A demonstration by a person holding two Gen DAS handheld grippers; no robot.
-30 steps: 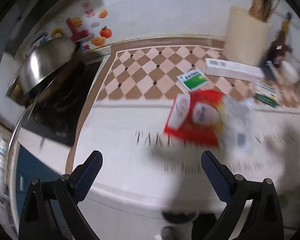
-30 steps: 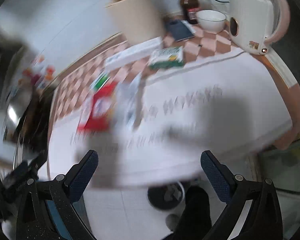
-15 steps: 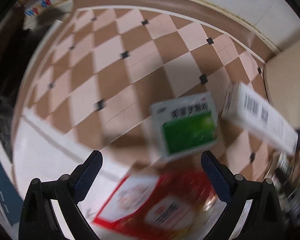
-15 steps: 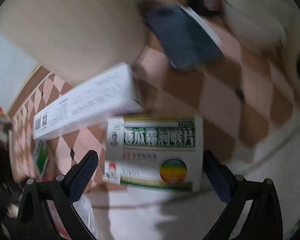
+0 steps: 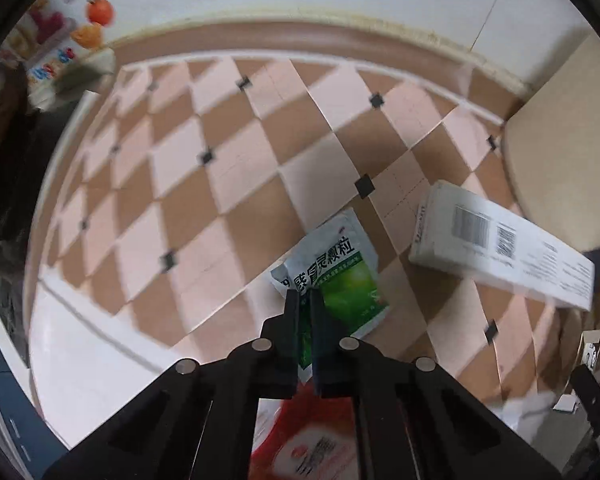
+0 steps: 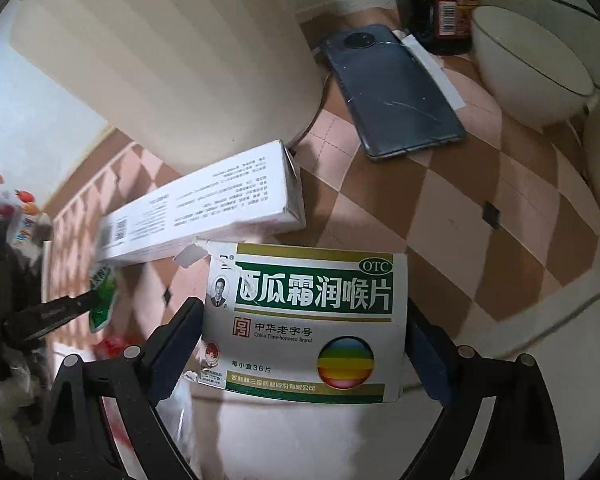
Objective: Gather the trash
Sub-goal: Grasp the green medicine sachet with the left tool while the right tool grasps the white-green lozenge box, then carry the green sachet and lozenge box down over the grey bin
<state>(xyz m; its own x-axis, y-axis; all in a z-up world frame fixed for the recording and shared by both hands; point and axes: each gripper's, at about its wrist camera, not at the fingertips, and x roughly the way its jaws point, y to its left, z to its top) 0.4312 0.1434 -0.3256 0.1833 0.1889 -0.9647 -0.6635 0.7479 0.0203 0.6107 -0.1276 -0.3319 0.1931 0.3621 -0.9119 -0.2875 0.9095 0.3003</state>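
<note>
Cream cylindrical container (image 6: 172,60) is standing at the back of the checkered mat (image 5: 228,168). Long white carton (image 6: 204,208) is lying just in front of the container. Lozenge box (image 6: 312,320) is lying in front of that carton, nearer than the container, between the right gripper (image 6: 304,312) fingers, which are closing around it. Left gripper (image 5: 305,300) is pinching the green sachet (image 5: 340,276) left of the container, jaws fully together on it.

Both wrist cams look steeply down along their fingers, close over the checkered counter (image 5: 228,184). Left cam sits over the green sachet (image 5: 342,276), right cam over the lozenge box (image 6: 312,320). Shared between them: long white box (image 5: 500,248) (also the sachet, at right cam's left edge).
</note>
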